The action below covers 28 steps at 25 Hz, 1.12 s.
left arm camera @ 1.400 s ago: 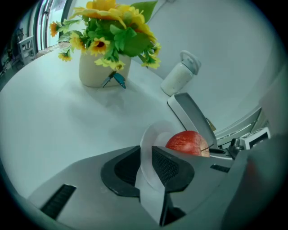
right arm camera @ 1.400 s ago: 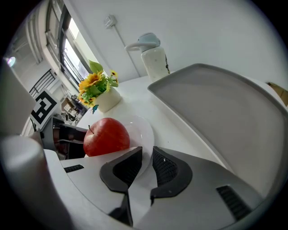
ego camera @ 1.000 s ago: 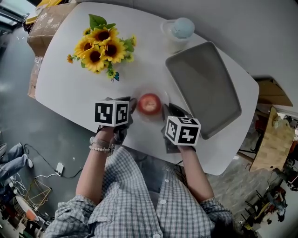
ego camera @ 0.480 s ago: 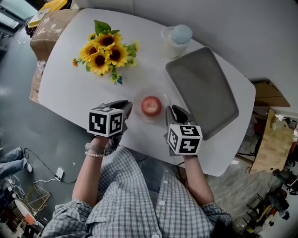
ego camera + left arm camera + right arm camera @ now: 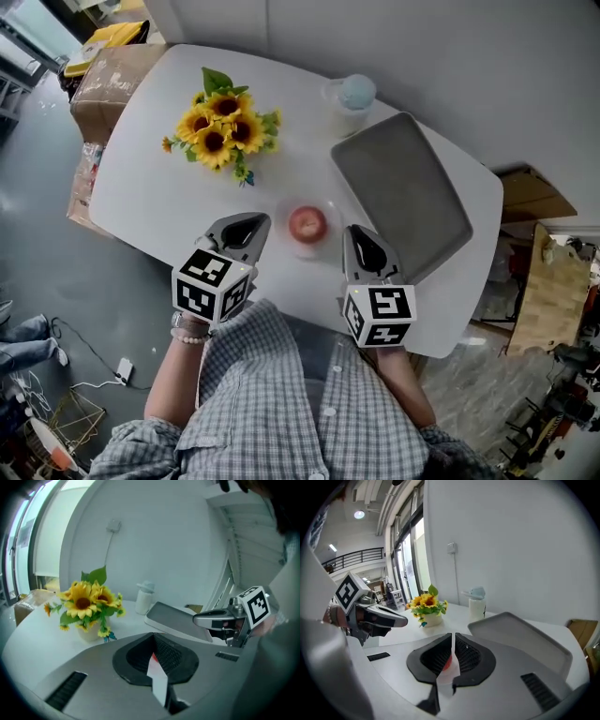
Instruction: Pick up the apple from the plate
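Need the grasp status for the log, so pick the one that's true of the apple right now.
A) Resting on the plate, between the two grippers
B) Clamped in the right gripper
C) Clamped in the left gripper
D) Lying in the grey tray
A: in the head view the apple sits on the clear plate, with the left gripper and right gripper on either side of it, their fingers together on nothing.

Head view looks steeply down; both gripper views share the sunflowers (image 5: 223,131).
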Each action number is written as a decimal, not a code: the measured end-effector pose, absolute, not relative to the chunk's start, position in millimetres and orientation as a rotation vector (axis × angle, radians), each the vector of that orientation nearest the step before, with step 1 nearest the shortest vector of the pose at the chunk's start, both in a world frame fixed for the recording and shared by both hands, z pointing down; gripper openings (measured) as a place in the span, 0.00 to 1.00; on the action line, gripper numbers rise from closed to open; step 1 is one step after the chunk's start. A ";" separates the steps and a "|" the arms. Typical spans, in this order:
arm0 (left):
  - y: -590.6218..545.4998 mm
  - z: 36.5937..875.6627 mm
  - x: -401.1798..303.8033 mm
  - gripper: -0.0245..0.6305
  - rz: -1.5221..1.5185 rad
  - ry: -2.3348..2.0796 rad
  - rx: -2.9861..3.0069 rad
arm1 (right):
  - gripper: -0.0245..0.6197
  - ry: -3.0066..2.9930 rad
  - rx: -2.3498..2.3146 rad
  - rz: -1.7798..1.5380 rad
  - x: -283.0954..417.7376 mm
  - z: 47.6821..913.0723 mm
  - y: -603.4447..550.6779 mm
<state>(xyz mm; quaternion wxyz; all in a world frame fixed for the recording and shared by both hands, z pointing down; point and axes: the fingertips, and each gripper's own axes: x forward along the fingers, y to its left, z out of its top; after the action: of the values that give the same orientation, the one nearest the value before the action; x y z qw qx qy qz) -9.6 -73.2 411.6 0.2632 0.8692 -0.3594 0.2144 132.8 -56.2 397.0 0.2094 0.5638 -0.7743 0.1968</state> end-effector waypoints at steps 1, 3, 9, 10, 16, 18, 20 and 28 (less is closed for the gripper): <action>-72.3 402.7 -8.1 0.05 0.572 -0.974 2.383 | 0.09 -2.158 1.574 0.529 132.5 391.6 -55.2; -70.1 387.4 -6.1 0.05 0.557 -0.979 2.432 | 0.09 -2.177 1.582 0.497 130.4 381.1 -52.8; -62.9 344.3 0.8 0.05 0.559 -1.013 2.646 | 0.09 -2.277 1.576 0.363 114.9 339.8 -47.4; -62.4 337.8 1.0 0.05 0.567 -1.018 2.678 | 0.09 -2.291 1.584 0.339 112.9 331.8 -48.3; -63.0 318.1 -4.6 0.05 0.477 -1.053 2.698 | 0.09 -2.284 1.629 0.261 114.3 308.7 -54.3; -63.1 315.2 -3.5 0.05 0.437 -1.053 2.691 | 0.09 -2.286 1.642 0.247 117.1 304.5 -54.3; -61.4 313.6 -2.2 0.05 0.430 -1.052 2.701 | 0.09 -2.288 1.651 0.238 118.0 301.5 -52.6; -55.8 311.0 -2.5 0.05 0.407 -1.041 2.700 | 0.09 -2.389 1.604 0.250 104.3 293.3 -44.4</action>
<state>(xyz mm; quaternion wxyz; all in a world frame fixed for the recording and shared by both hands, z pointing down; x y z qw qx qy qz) -2.5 -55.8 311.0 0.1093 0.9184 -0.3541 0.1384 104.3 -44.4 293.3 0.1262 0.5510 -0.8204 0.0857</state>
